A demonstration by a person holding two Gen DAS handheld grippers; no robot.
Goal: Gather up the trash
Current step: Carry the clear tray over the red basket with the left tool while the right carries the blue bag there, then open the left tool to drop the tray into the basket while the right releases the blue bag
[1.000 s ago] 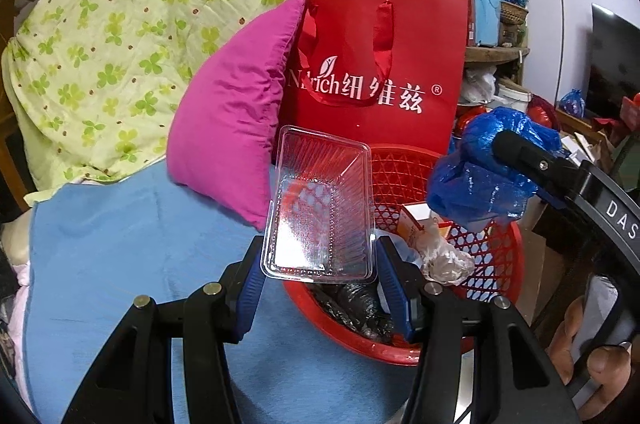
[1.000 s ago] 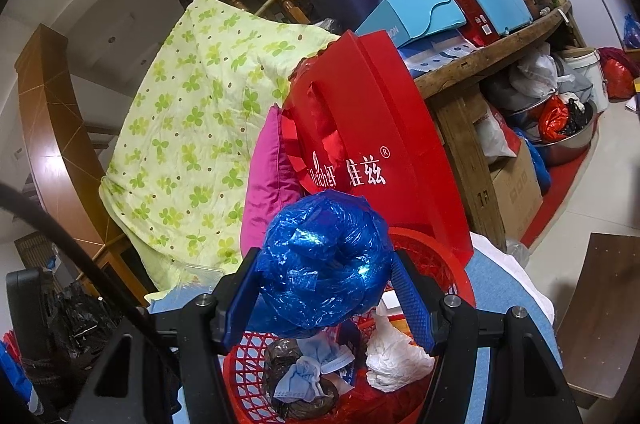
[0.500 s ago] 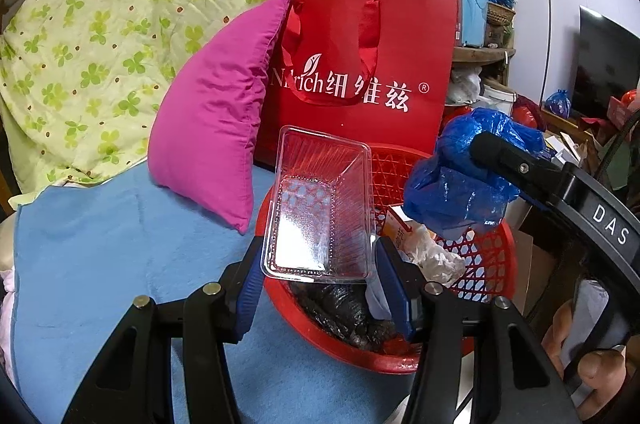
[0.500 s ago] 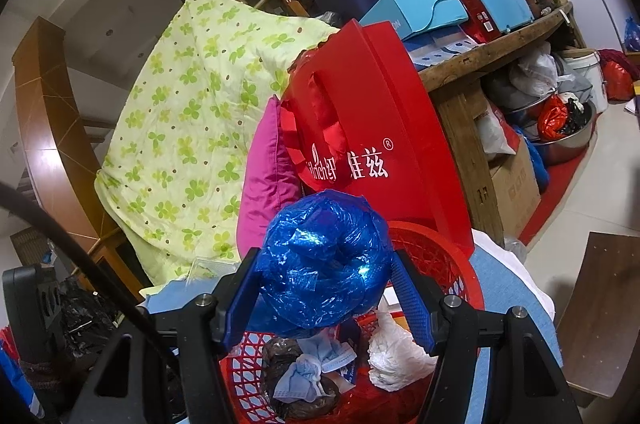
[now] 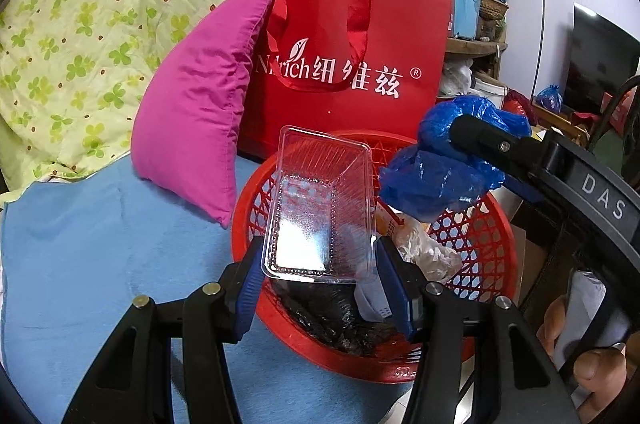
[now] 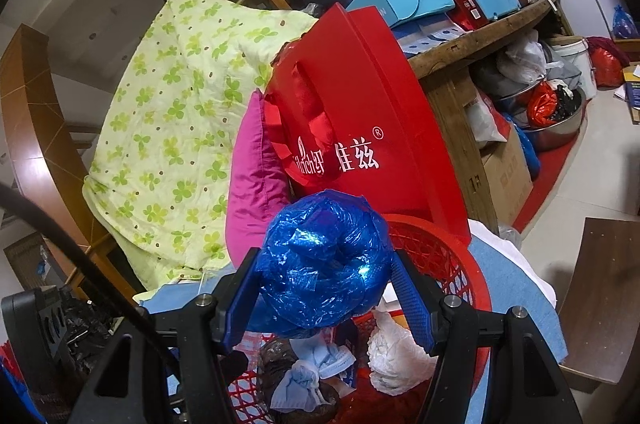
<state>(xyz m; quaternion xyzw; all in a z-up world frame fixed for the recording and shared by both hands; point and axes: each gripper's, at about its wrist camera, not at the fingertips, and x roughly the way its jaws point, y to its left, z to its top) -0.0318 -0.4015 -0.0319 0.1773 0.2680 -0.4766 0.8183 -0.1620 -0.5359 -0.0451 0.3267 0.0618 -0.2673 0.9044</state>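
Note:
My left gripper (image 5: 320,276) is shut on a clear plastic food tray (image 5: 318,204), held tilted over the near rim of a red mesh basket (image 5: 480,248). My right gripper (image 6: 324,288) is shut on a crumpled blue plastic bag (image 6: 324,264). In the left wrist view that blue bag (image 5: 440,176) hangs over the basket's right half, pinched by a black finger. The basket (image 6: 440,248) holds a black bag (image 5: 340,316), white crumpled paper (image 6: 396,352), a pale blue face mask (image 6: 312,372) and other scraps.
The basket sits on a blue cloth (image 5: 80,244). Behind it stand a red paper gift bag (image 5: 360,64) and a magenta pillow (image 5: 196,112), with a green clover quilt (image 5: 80,4) at left. A cluttered wooden shelf (image 6: 480,40) and boxes lie right. A person's fingers (image 5: 596,372) grip the right handle.
The left wrist view has shifted so the basket, pillow and gift bag sit further left and lower. Both grips are unchanged; the blue bag stays above the basket.

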